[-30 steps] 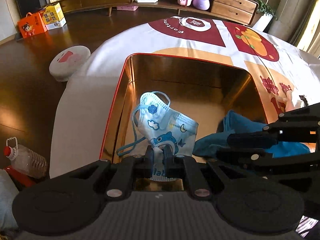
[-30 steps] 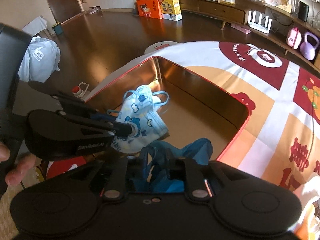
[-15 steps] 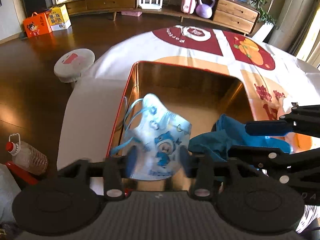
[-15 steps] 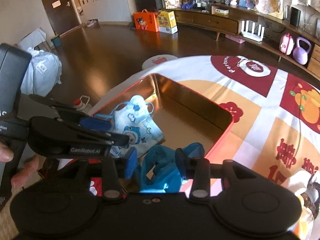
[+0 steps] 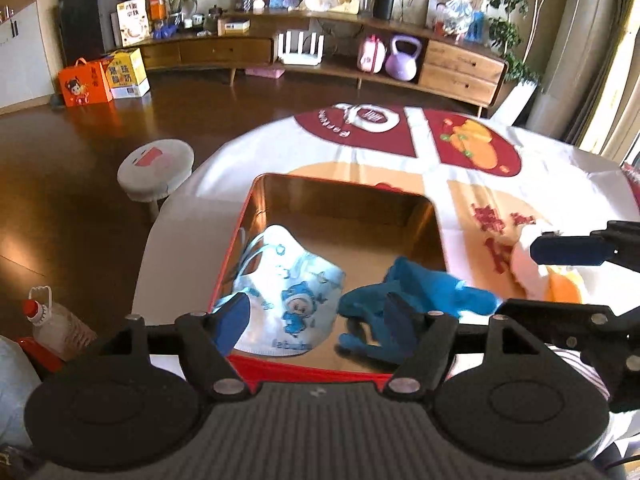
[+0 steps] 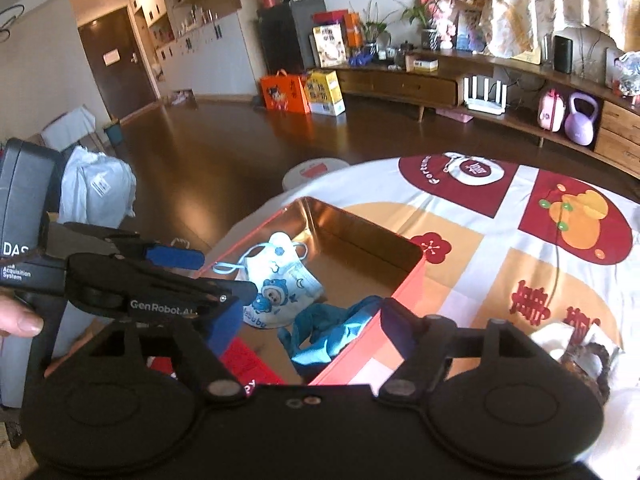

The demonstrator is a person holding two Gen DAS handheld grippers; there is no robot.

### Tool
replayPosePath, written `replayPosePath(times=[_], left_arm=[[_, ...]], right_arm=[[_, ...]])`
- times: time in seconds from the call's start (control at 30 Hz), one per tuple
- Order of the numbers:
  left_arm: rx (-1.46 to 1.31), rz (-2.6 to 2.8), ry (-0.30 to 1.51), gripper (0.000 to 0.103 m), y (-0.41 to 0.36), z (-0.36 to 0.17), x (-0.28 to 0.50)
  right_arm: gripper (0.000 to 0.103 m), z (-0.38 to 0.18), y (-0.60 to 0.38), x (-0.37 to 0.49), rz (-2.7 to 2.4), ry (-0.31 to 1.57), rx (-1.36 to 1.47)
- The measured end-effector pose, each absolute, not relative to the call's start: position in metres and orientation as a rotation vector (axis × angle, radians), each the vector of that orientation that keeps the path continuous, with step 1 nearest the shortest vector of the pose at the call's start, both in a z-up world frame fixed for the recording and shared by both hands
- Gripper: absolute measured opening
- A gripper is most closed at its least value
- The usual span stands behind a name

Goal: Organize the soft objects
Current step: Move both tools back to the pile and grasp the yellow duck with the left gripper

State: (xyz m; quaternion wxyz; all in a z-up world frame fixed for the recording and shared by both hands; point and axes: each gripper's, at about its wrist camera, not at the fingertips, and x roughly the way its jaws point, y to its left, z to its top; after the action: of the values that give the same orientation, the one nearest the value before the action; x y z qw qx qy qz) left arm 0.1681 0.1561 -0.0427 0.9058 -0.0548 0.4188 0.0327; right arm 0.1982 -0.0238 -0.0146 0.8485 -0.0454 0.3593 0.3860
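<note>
Inside red-rimmed gold tin box (image 5: 348,208): white cartoon-print cloth face mask (image 5: 288,292), crumpled blue fabric glove (image 5: 404,296). Both light, limp; best pinched at an edge. Left gripper (image 5: 316,320), right gripper (image 6: 308,328): jaws opening, empty.

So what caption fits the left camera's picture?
Left gripper opening above a face mask and blue glove inside the box.
</note>
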Motion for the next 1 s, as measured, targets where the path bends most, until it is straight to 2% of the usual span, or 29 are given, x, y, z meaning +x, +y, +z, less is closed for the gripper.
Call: replayPosePath(times=[0.37,0.43,0.5,1.0], left_arm=[[-0.123,0.028,0.764,0.074,0.117,-0.015,0.136],[-0.124,0.025,0.746,0.08,0.11,-0.011,0.13],[-0.127,0.017,0.722,0.082,0.102,-0.006,0.123],[-0.077,-0.015,0.628,0.086,0.034,-0.004,0.094]], right_arm=[[0.095,0.004,-0.069,0.164,0.783,0.66,-0.033],[0.099,0.007,-0.081,0.157,0.776,0.642,-0.015],[0.101,0.009,-0.092,0.15,0.77,0.62,-0.004],[0.103,0.008,-0.17,0.111,0.62,0.517,0.022]])
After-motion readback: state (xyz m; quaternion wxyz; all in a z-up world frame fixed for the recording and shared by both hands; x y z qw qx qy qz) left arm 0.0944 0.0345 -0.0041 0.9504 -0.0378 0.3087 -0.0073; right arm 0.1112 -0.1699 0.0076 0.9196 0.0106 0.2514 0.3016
